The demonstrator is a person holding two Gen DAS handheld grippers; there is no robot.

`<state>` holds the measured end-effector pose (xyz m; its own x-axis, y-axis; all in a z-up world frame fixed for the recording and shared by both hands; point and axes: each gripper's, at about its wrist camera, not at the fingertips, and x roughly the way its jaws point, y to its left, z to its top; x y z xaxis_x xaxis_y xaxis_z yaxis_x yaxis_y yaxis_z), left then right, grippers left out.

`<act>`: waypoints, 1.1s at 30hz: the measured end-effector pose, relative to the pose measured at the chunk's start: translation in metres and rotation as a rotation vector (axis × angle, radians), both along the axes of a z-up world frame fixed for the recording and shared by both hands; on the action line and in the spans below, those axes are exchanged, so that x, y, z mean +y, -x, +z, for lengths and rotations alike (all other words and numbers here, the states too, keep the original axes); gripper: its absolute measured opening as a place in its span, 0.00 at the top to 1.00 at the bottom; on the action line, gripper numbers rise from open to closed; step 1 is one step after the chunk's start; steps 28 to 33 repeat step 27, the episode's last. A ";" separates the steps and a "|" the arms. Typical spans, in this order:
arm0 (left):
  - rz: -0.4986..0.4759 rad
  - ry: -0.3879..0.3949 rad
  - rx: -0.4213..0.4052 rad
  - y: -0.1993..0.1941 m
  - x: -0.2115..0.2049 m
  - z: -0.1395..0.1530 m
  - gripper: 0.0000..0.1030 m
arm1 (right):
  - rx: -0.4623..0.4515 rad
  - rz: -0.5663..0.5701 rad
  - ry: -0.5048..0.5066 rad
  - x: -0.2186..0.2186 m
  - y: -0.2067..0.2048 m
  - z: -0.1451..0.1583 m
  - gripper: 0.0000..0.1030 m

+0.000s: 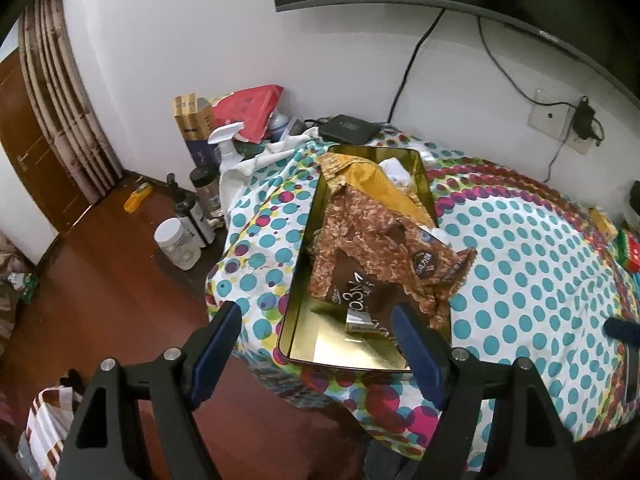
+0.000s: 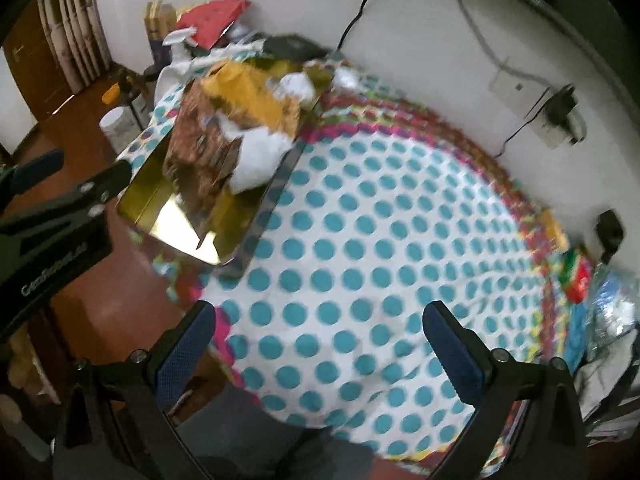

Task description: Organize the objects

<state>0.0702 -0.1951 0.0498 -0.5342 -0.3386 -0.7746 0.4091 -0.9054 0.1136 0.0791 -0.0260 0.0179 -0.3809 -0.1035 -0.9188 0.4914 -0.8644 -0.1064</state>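
Golden tin tray (image 1: pixel 304 240) lies on the dotted cloth (image 1: pixel 520 264), holding a brown crumpled packet (image 1: pixel 384 240). Left gripper (image 1: pixel 316 344) stands wide and empty, the tray at its twelve o'clock. Right gripper (image 2: pixel 316 336) is wide and empty too, the tray at its eleven o'clock.

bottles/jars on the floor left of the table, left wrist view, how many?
4: white-lidded jar nearest, dark pump bottle, black-capped clear bottle, white spray bottle farthest. More may hide behind.

White wall (image 1: pixel 160 40), brown wooden floor (image 1: pixel 100 280), striped curtain (image 1: pixel 60 92).
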 end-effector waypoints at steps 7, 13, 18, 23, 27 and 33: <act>0.023 -0.058 -0.037 0.004 -0.005 -0.007 0.22 | -0.061 0.007 0.034 -0.016 0.000 -0.009 0.00; 0.020 -0.100 -0.054 0.009 -0.006 -0.011 0.22 | -0.053 0.020 0.010 -0.022 -0.001 -0.010 0.00; -0.010 -0.094 -0.024 0.008 -0.004 -0.007 0.22 | -0.088 0.032 0.025 -0.023 0.001 -0.016 0.00; -0.013 -0.087 -0.023 0.009 -0.002 -0.007 0.22 | -0.078 0.042 0.026 -0.024 -0.001 -0.015 0.00; -0.012 -0.097 -0.026 0.009 -0.003 -0.007 0.22 | -0.082 0.037 0.030 -0.024 -0.001 -0.014 0.00; -0.012 -0.097 -0.026 0.009 -0.003 -0.007 0.22 | -0.082 0.037 0.030 -0.024 -0.001 -0.014 0.00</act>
